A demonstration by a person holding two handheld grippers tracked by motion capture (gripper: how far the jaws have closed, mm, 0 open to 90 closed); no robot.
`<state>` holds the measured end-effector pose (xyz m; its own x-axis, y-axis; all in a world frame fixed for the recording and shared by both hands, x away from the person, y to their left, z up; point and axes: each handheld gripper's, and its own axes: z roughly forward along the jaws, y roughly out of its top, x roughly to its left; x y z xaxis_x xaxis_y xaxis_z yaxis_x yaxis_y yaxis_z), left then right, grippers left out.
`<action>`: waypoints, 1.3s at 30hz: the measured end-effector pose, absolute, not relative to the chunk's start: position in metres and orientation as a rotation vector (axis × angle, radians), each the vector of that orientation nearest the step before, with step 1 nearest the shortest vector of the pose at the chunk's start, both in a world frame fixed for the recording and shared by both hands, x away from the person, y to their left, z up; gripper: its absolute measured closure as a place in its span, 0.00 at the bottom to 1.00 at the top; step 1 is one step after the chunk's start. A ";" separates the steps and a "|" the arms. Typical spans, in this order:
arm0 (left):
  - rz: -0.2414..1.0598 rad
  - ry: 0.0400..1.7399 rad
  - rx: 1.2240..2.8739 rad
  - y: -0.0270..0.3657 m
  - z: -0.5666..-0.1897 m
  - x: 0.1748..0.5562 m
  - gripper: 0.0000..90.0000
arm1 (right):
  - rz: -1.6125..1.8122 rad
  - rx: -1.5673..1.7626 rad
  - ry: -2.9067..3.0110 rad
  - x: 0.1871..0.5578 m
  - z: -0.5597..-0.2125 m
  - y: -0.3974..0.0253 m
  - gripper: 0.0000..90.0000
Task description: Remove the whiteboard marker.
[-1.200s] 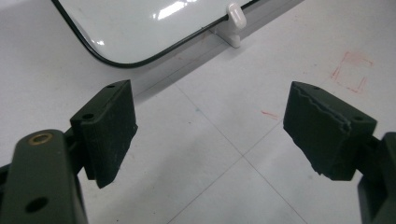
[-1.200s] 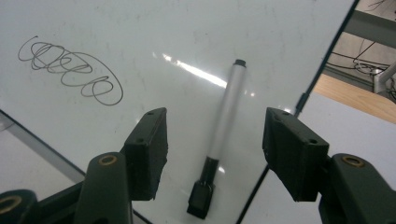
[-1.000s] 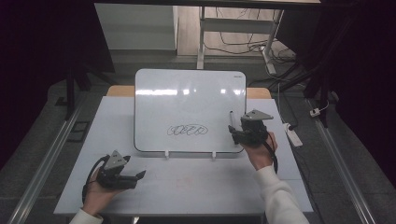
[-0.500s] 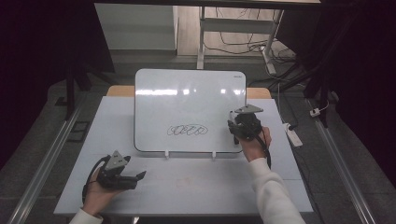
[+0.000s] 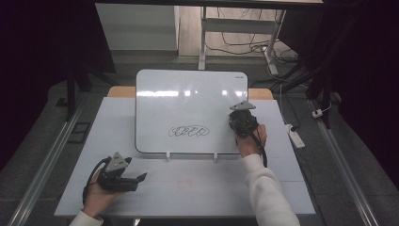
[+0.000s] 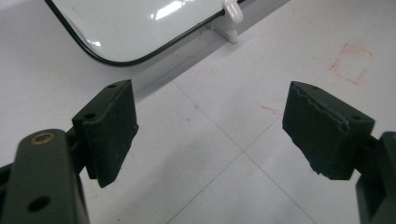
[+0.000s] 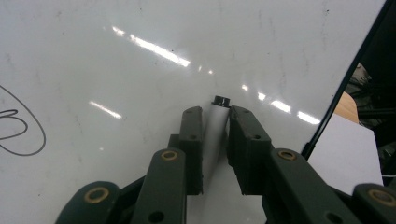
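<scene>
So the marker (image 7: 218,128) is a white barrel with a black tip, pinched between the two jaws of the right gripper (image 7: 215,140), tip pointing at the whiteboard (image 5: 188,99). In the right gripper view the black tip sits right up against the board's glossy surface, though I can't tell if it's actually touching. From the high view the right gripper (image 5: 243,121) is over the right part of the board, to the right of the scribble (image 5: 189,131), a looping black doodle in the lower middle of the board. A bit of that same scribble (image 7: 21,126) shows at the left edge of the right gripper view, well apart from the marker tip.

The whiteboard stands tilted on two small white feet (image 5: 168,155) on the pale table (image 5: 197,188).

The left gripper (image 5: 123,176) is down near the front left of the table, held in the person's hand, jaws spread wide apart with nothing between them. In its own view the left gripper (image 6: 210,135) looks over bare tabletop, with the board's rounded corner (image 6: 112,58), one foot (image 6: 231,21) and some faint red marks (image 6: 350,63) ahead.
</scene>
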<state>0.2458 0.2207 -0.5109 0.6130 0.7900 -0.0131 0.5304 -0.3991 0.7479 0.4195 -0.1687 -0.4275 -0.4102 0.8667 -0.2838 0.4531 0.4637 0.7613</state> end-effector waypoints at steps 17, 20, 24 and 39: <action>0.454 1.027 2.064 0.223 -0.508 0.244 0.22 | 0.960 1.062 1.983 0.395 -0.415 -0.176 0.90; 0.431 1.020 2.020 0.222 -0.505 0.244 0.24 | 1.049 1.021 1.978 0.380 -0.408 -0.178 0.90; 0.358 0.993 1.930 0.210 -0.493 0.253 0.26 | 1.170 0.973 1.989 0.360 -0.404 -0.173 0.90; 0.315 0.743 1.939 0.106 -0.446 0.289 0.38 | 1.453 0.785 2.104 0.307 -0.417 -0.116 0.89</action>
